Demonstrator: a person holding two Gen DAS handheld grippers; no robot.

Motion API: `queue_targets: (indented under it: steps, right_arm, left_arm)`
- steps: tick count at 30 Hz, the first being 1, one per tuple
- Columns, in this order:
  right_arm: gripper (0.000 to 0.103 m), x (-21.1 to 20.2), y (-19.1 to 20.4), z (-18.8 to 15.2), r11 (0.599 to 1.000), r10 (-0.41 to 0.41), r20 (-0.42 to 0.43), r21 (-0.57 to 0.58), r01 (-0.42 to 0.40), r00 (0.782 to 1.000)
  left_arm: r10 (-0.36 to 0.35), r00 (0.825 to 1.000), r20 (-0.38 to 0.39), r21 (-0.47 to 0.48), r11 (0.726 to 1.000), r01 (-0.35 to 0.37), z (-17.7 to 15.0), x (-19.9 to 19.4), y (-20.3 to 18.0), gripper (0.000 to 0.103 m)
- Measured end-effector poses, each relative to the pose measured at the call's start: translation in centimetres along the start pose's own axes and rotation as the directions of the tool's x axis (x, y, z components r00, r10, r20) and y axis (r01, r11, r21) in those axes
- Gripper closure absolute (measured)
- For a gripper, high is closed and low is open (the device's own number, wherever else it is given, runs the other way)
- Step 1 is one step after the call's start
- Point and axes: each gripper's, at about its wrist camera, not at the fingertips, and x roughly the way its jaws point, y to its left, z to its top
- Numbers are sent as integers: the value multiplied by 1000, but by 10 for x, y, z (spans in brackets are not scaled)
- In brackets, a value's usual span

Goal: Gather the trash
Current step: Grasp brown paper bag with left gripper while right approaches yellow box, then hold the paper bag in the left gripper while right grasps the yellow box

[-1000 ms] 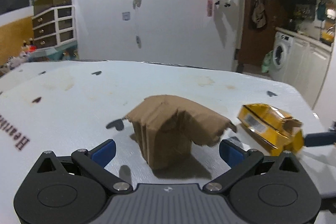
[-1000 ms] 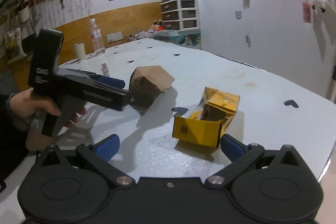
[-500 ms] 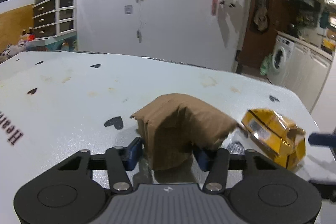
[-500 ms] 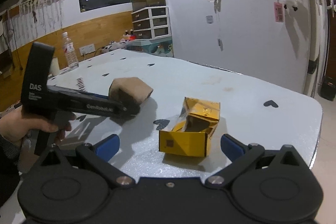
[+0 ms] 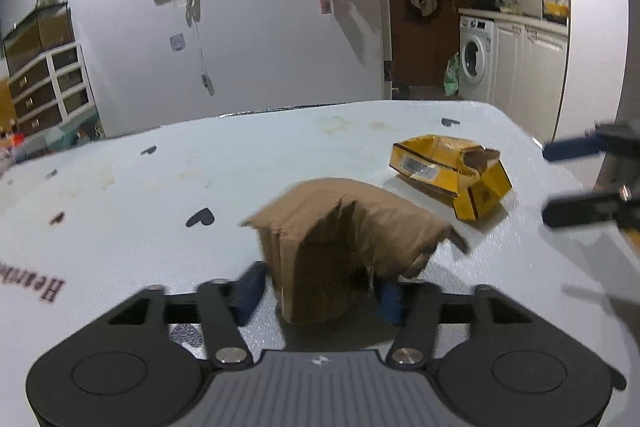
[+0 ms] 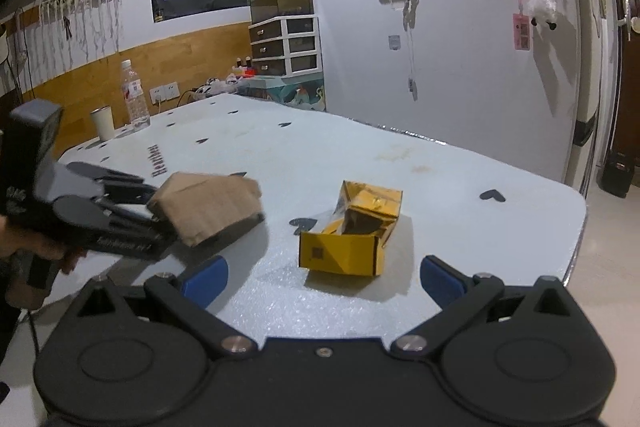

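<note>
The left claw (image 5: 320, 291) has just been opening a little, yet its blue pads seem, through blur, to clasp the crumpled brown cardboard box (image 5: 340, 243), lifted off the white bench (image 6: 360, 155), likely to carry it away. The right claw (image 6: 322, 277) gapes wide and empty, just short of the torn yellow cardboard carton (image 6: 352, 231), probably its pickup.

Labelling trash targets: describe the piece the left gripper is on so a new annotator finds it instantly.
On the white table with black heart marks, two pieces of cardboard trash lie near the right-hand end. The target is the plain brown crumpled box, gripped between the left gripper pads. Its neighbour, the yellow box, is brightly printed, torn open, and sits untouched in front of the open right gripper.
</note>
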Motion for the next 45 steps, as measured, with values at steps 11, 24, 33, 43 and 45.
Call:
queue_targets:
  steps: [11,24,33,43,45]
  right_arm:
    - [0,13,-17,17,993,-35,66,111,28,997]
    - [83,47,24,40,995,-40,76,-92,47,996]
    - [91,67,63,34,966,86,-86,-235,-104,993]
    - [76,59,64,36,968,57,-73,-239,-73,996]
    - [67,52,56,40,975,34,-40,-217,-42,999]
  left_arm:
    - [-116,989,93,-76,990,123,8,-26,1,0]
    - [-154,970,187,-612,754,237,-12,-4,61,0]
    - [-183,971,154,-641,730,239,-17,22,66,4]
    - [-209,967,144,-587,769,253,-10,17,58,41]
    - [-196,968,154,-579,776,249,-8,14,58,41]
